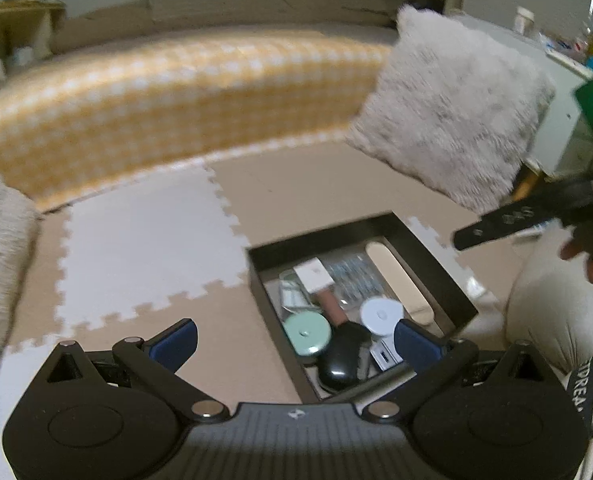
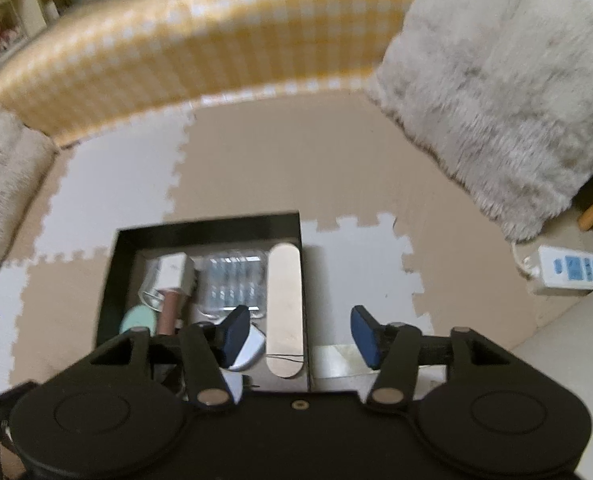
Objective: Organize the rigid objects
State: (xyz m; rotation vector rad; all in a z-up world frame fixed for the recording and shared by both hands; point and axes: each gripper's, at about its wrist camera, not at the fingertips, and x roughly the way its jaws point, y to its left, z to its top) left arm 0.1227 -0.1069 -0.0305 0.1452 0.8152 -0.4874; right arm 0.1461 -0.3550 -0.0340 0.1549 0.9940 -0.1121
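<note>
A black box (image 2: 206, 224) sits on beige-and-white puzzle-edged floor mats (image 2: 256, 160), before a yellow-and-white checked sofa (image 2: 200, 40) and a shaggy grey cushion (image 2: 496, 100).

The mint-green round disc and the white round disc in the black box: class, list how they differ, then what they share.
1. Colour: the mint-green round disc is pale green; the white round disc is white.
2. Place: the mint-green round disc lies by the black box's left side, the white round disc nearer the long beige oval case.
3. Neighbours: a black oval case lies between them.

Shared: both are round, lie flat, with a small centre mark.
</note>
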